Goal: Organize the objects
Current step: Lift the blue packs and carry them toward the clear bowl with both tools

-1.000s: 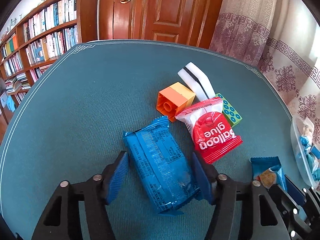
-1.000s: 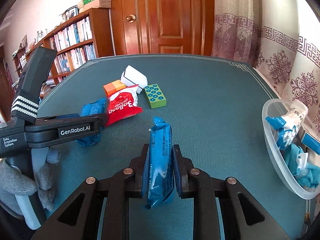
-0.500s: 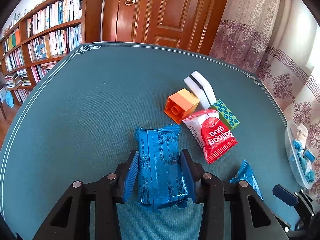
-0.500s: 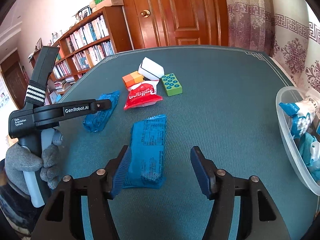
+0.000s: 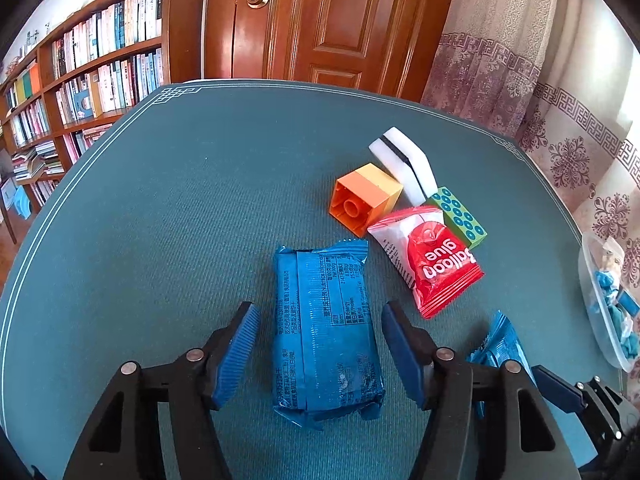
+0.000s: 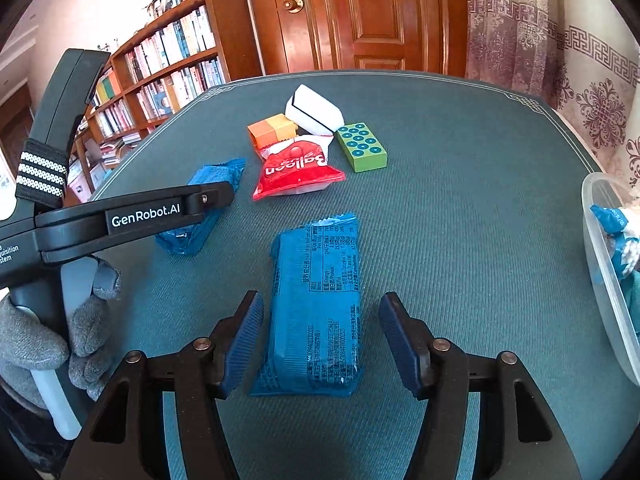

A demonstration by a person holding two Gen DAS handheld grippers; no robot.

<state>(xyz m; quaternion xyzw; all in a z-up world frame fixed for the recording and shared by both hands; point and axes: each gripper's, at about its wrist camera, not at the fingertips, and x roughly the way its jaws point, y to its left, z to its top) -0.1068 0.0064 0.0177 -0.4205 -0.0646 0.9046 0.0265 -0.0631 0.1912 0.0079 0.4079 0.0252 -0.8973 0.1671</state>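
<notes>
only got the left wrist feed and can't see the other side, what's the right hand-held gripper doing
Observer: The right hand-held gripper straddles a second blue packet lying flat, printed side up. Its jaws are closing, pads not yet touching it.
Operator: anything between that packet and the tub
Observer: No. The tub sits at the right edge of the right wrist view, apart from the packet, with nothing lying between them.
</notes>
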